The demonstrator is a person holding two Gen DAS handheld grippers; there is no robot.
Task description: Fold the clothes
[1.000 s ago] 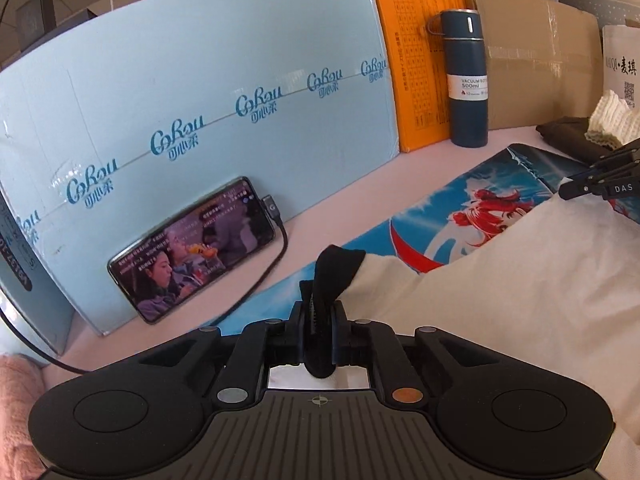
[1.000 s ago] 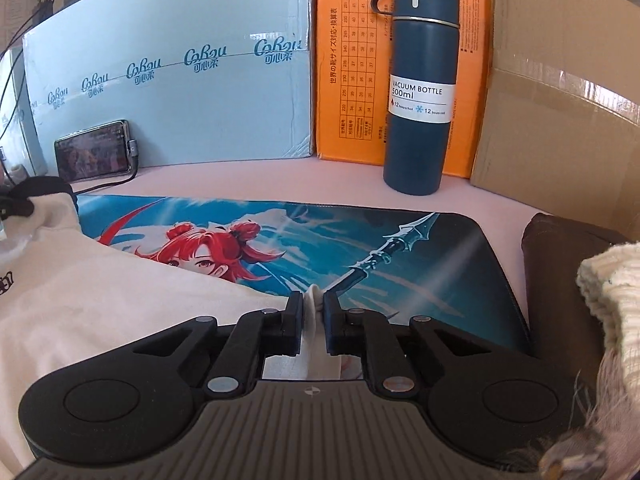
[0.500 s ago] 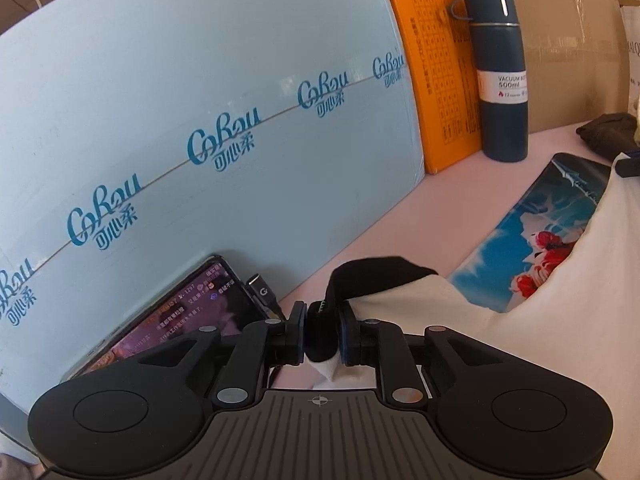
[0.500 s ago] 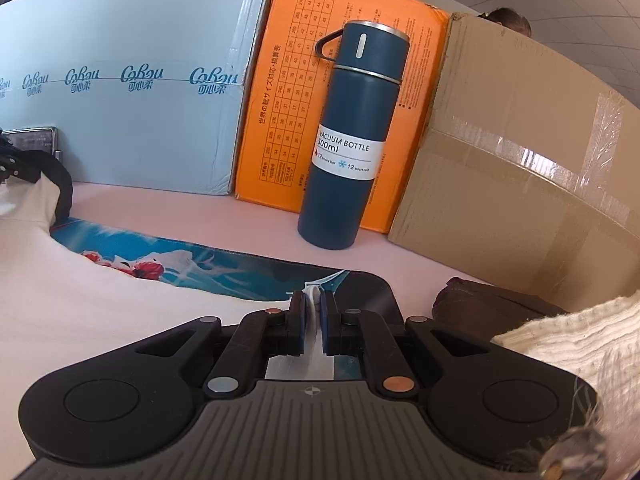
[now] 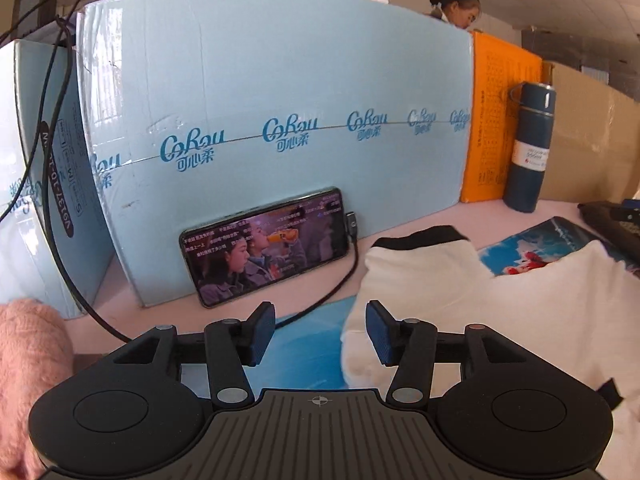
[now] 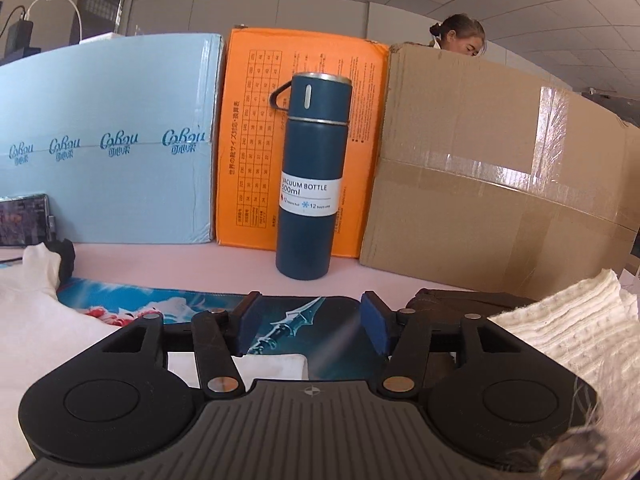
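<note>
The white garment (image 5: 500, 320) lies on the printed desk mat (image 5: 312, 344), soft and rumpled, its black-trimmed sleeve end (image 5: 420, 236) turned up toward the phone (image 5: 266, 246); most of its body runs off the right and bottom edges of the left wrist view, so its full shape cannot be made out. The left gripper (image 5: 320, 330) hangs just above the mat with jaws spread wide and nothing between them, the ribbed blue pads (image 5: 380, 334) bare, the right one overlapping the cloth's edge in view; whether it touches is unclear. The right gripper (image 6: 310, 326) is likewise wide apart and empty, over the glossy mat, with a white fold of the garment partly hidden beneath its body. A smooth dark-blue vacuum bottle (image 6: 310, 184) stands upright against the orange box (image 6: 256, 140). A knitted cream textile (image 6: 576, 336) is cut off at the right edge.
</note>
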